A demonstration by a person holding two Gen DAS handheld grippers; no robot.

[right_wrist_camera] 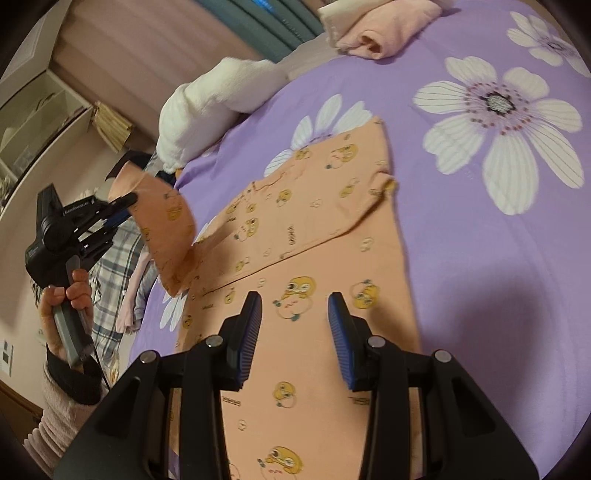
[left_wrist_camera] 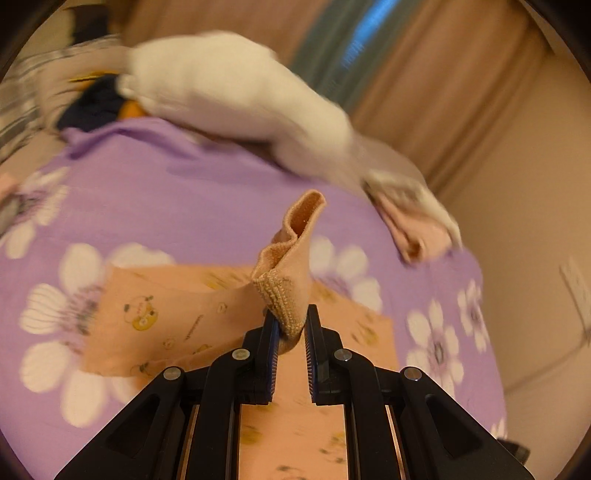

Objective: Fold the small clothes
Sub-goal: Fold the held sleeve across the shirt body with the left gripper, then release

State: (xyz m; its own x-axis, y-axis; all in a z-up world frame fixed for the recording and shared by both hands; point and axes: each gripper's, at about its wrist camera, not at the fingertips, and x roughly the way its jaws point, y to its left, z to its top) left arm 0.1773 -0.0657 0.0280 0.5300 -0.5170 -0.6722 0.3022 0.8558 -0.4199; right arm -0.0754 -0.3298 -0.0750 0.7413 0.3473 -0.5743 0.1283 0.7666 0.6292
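The left tongs [left_wrist_camera: 291, 325] are clenched on the ribbed cuff [left_wrist_camera: 282, 295] of the peach shirt [right_wrist_camera: 306, 236], lifting that sleeve off the bed [right_wrist_camera: 480, 258], seemingly to carry it across the body for a fold. The right tongs [right_wrist_camera: 295, 325] hover released just above the shirt's lower part, gripping nothing, perhaps ready to steady it. Ahead of the right tongs the purple cover lies bare; a white pillow [right_wrist_camera: 207, 110] and folded pink garment [right_wrist_camera: 384, 33] sit well beyond.

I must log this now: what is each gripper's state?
Left gripper: shut on the sleeve cuff of the orange shirt, lifted off the bed.
Right gripper: open, empty, over the shirt.
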